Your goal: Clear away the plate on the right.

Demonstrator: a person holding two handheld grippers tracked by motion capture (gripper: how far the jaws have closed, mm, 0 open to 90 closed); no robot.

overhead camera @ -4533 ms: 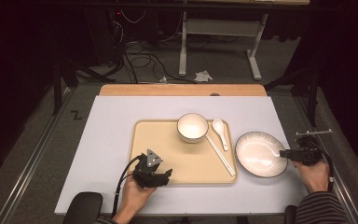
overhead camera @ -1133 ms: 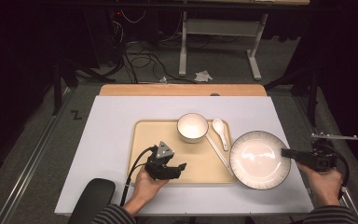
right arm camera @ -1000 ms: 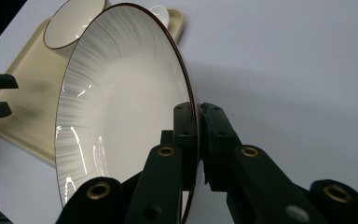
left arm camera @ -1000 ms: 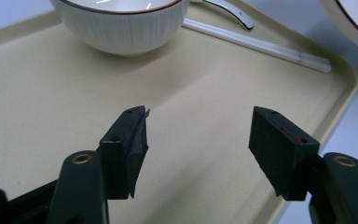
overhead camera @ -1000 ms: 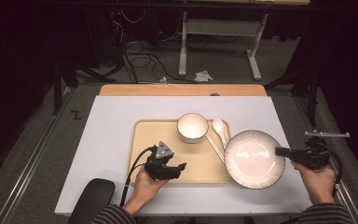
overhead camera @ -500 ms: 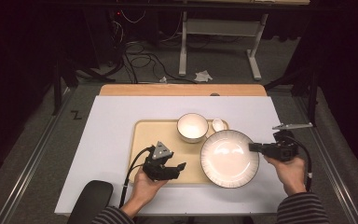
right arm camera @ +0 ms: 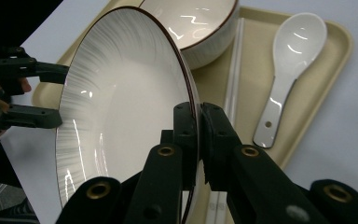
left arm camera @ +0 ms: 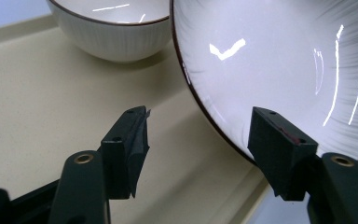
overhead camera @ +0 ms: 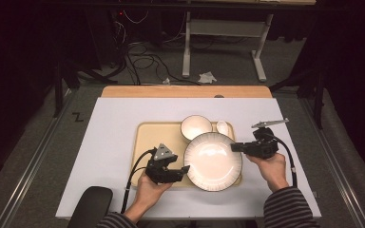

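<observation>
Plate (overhead camera: 213, 160), pinched by its rim in the right tongs (overhead camera: 234, 147), has travelled from the bare counter (overhead camera: 114, 137) leftward and now hangs tilted over the tray (overhead camera: 154, 137), beside the bowl (overhead camera: 196, 127) and spoon (overhead camera: 223, 127). Left tongs (overhead camera: 186, 168) stand spread at its near edge, gripping nothing. Judgement: set-down on the tray is imminent.

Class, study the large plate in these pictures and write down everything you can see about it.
The plate is round, white and glossy, probably ceramic, with fine ribbed lines radiating near its edge and a thin dark rim. It looks clean and empty. The right gripper is shut on its rim and holds it tilted above the beige tray, next to the bowl. The left gripper waits open at the opposite edge, not touching it.
</observation>
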